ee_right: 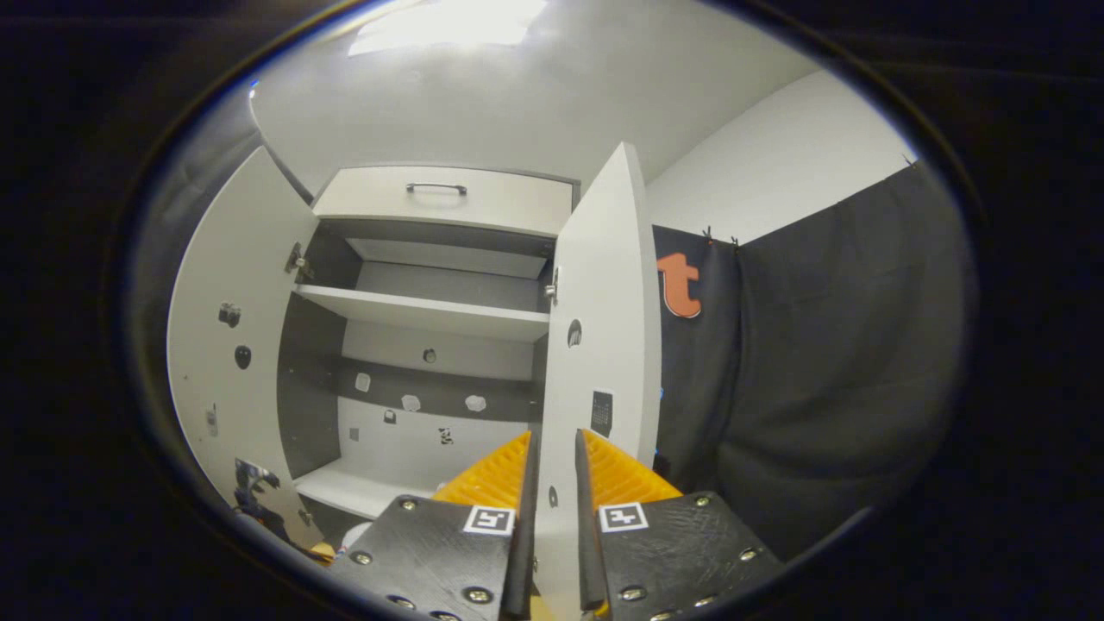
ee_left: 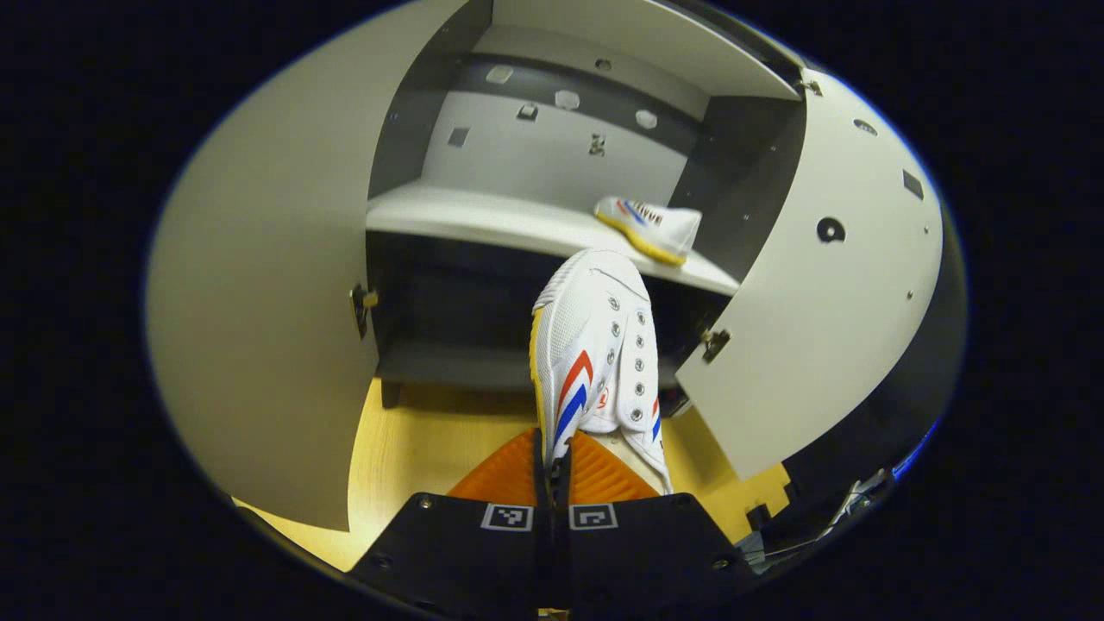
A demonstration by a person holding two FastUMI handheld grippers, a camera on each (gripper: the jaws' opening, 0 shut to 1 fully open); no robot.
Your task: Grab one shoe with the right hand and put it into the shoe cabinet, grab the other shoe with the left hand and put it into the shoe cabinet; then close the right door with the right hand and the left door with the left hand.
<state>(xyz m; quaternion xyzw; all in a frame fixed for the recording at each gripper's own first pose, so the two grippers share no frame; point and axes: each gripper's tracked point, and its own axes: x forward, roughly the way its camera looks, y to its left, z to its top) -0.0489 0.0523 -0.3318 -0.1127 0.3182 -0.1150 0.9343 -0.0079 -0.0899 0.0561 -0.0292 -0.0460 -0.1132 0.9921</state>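
While the left gripper [ee_left: 552, 470] clamps 1 shoe [ee_left: 597, 354], the right gripper view shows a drawer [ee_right: 444, 198].

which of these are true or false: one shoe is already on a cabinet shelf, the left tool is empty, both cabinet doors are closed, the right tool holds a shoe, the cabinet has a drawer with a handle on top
1. One shoe already lies on a shelf inside the cabinet. True.
2. The left tool is empty. False: it is shut on the other shoe, held up in front of the cabinet.
3. Both cabinet doors are closed. False: the left door and right door both stand open.
4. The right tool holds a shoe. False: nothing is between its fingers.
5. A drawer with a handle sits at the cabinet's top. True.
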